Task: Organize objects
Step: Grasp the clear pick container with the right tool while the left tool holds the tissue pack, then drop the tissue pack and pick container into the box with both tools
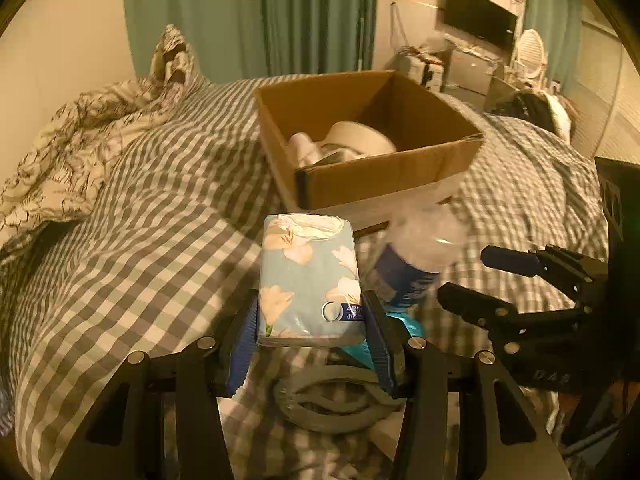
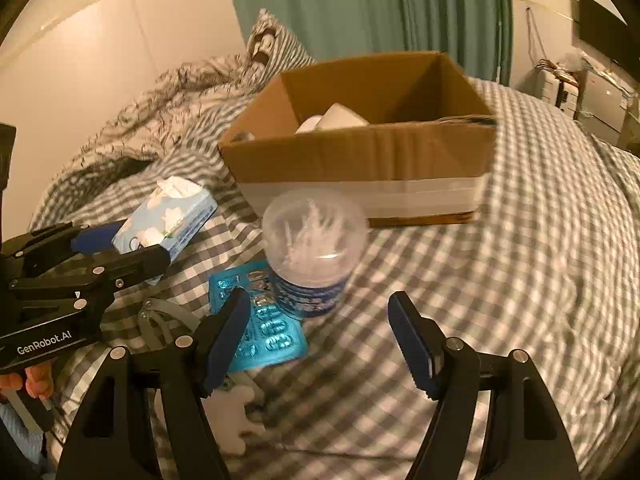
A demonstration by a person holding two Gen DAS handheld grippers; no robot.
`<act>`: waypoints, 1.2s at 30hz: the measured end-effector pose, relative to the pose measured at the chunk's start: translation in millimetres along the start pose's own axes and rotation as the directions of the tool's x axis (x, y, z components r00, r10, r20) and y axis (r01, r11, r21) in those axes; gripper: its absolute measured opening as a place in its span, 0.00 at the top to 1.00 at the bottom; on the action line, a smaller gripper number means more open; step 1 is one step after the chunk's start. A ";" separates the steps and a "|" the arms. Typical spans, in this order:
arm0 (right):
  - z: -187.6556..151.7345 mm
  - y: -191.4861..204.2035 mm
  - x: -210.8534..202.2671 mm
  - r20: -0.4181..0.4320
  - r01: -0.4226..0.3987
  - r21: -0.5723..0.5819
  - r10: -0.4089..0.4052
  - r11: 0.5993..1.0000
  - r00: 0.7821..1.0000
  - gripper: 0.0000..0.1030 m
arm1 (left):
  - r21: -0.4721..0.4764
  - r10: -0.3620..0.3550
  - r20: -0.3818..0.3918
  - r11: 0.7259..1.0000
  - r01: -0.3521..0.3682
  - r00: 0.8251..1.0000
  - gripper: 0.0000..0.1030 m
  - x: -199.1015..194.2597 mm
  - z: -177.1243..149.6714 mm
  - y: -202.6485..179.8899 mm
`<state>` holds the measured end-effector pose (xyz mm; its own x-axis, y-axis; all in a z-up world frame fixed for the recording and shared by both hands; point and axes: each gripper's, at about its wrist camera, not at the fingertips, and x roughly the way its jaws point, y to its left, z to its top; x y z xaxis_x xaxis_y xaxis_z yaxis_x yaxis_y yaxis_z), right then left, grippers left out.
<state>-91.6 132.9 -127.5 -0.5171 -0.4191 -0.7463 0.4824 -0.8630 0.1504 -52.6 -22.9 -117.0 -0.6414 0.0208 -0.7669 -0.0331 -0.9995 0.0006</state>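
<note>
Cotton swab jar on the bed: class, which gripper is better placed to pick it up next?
Right. The right gripper is open, with the cotton swab jar just ahead; the left gripper already holds the tissue pack.

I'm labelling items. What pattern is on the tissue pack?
Pale blue with cream flowers on the tissue pack, clearest in the left wrist view.

box (image 2: 360, 160): matt cardboard | tub (image 2: 316, 240): clear plastic | bedcover (image 2: 500, 300): probably cotton
</note>
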 end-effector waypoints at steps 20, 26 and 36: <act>77.2 8.1 -71.2 0.235 0.118 -0.063 -0.100 0.991 0.967 0.41 | 0.024 -0.110 0.146 0.994 0.107 0.983 0.51 -20.7 69.9 -11.7; 133.5 -4.3 -81.3 0.300 0.194 -0.055 -0.170 0.979 0.939 0.41 | 0.047 -0.097 0.190 0.995 0.090 0.977 0.50 -2.8 122.8 -22.9; 161.3 -39.3 -28.5 0.261 0.164 0.003 -0.159 0.986 0.952 0.40 | 0.014 -0.114 0.144 0.994 0.113 0.983 0.48 59.2 146.6 -10.8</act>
<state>-209.9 133.2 -7.5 -0.7535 -0.3355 -0.5654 0.3891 -0.9208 0.0278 -202.6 -7.1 -68.3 -0.7368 0.1377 -0.6619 -0.1156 -0.9903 -0.0773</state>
